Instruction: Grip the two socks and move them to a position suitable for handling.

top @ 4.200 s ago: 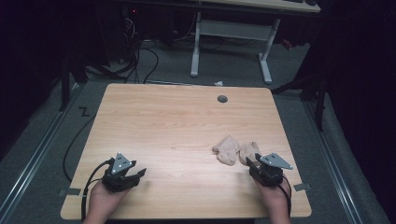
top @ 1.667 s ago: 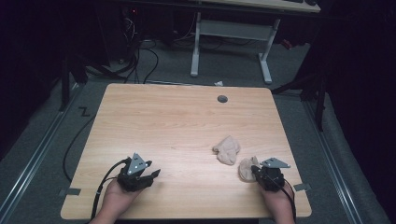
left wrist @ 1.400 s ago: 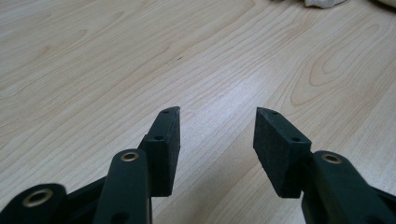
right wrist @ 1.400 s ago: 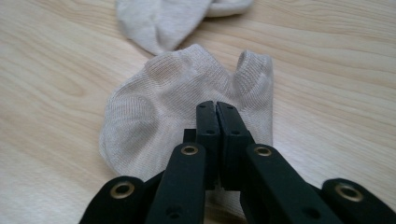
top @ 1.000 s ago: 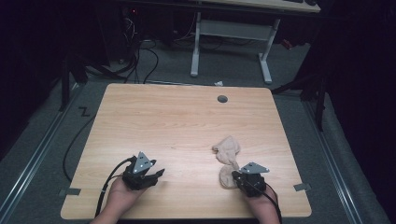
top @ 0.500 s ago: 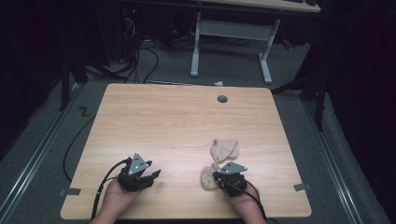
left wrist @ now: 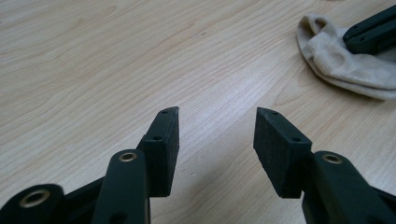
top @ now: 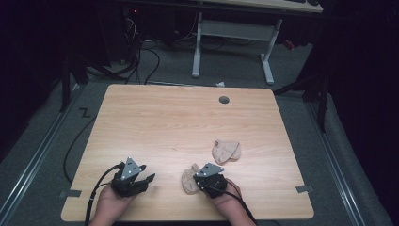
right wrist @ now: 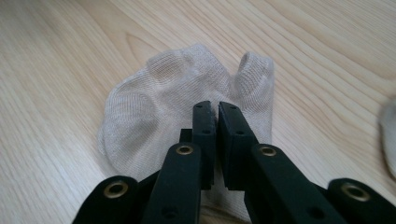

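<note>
Two beige socks lie on the wooden table (top: 179, 117). One sock (top: 188, 181) (right wrist: 154, 93) lies near the front edge, and my right gripper (top: 197, 182) (right wrist: 217, 114) is shut on a fold of its fabric, jaws almost touching. The other sock (top: 226, 151) lies bunched farther back and to the right, apart from both grippers; its edge shows in the right gripper view (right wrist: 390, 135). My left gripper (top: 149, 179) (left wrist: 217, 135) rests at the front left, open with bare wood between its pads. From there the held sock (left wrist: 336, 60) shows ahead to the right, with a right jaw on it.
A round cable hole (top: 224, 100) sits near the table's far edge. A white desk frame (top: 230, 33) and cables (top: 141, 52) stand on the floor beyond. Both hands rest close to the table's front edge.
My right gripper has slid left along the front edge, dragging one sock away from the other. The left gripper has stayed about where it was, open.
</note>
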`<state>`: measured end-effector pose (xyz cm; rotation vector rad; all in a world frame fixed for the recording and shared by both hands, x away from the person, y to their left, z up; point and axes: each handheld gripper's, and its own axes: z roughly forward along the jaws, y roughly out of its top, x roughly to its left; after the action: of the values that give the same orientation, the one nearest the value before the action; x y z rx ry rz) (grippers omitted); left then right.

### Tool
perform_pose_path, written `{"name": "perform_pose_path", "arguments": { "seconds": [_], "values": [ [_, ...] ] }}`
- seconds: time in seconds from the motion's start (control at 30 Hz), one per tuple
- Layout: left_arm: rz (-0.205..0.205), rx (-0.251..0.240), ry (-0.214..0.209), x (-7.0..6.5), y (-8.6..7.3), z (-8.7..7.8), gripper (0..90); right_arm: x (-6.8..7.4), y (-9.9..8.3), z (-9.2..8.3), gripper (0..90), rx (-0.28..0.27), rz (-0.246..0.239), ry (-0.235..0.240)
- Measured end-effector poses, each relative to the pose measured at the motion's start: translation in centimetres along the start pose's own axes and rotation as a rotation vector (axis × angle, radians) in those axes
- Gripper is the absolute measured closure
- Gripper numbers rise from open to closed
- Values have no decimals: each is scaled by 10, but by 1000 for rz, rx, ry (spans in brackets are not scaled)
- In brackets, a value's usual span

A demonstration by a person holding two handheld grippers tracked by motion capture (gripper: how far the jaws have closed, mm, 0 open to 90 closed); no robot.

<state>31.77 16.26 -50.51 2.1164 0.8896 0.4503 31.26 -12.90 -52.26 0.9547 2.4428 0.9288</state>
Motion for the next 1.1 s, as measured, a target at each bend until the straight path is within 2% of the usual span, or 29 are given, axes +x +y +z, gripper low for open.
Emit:
{"name": "perform_pose_path", "arguments": {
  "seconds": [0.1, 0.4, 0.57, 0.6, 0.63, 0.7, 0.73, 0.77, 0.8, 0.83, 0.9, 0.93, 1.03, 1.1],
  "values": [
    [-8, -2, 7, 1, -3, -3, 509, 7, 7, 5, 852, 4, -32, 0],
    [-11, 2, 9, 1, -5, -4, 505, 21, 18, 16, 847, -3, -74, 8],
    [-12, 4, 6, 1, -4, -4, 504, 21, 20, 13, 765, -1, -76, -7],
    [-11, 3, 5, 0, -4, -3, 504, 22, 20, 10, 745, -25, -73, -6],
    [-10, 4, 4, 0, -3, -3, 504, 25, 22, 2, 716, -70, -75, 24],
    [-9, 10, 2, 0, -3, -2, 504, 33, 25, -3, 690, -98, -97, 69],
    [-9, 10, 2, 0, -3, -2, 504, 33, 25, -3, 690, -98, -97, 69],
    [-6, 8, 0, -1, -3, 0, 504, 43, 25, -3, 679, -83, -135, 83],
    [-6, 8, 0, -1, -3, 0, 504, 43, 25, -3, 679, -83, -135, 83],
    [-4, 10, -1, -1, -2, 0, 504, 49, 24, 2, 675, -62, -162, 94],
    [-2, 7, -4, -2, -2, 0, 504, 51, 24, 6, 673, -52, -175, 98],
    [-2, 8, -4, -3, -2, 0, 504, 52, 23, 8, 673, -37, -178, 102],
    [-2, 9, -11, -4, -2, 0, 504, 51, 23, 9, 810, -35, -175, 104],
    [-1, 8, -16, -6, -2, 0, 504, 51, 23, 8, 839, -36, -178, 101]
  ]
}}
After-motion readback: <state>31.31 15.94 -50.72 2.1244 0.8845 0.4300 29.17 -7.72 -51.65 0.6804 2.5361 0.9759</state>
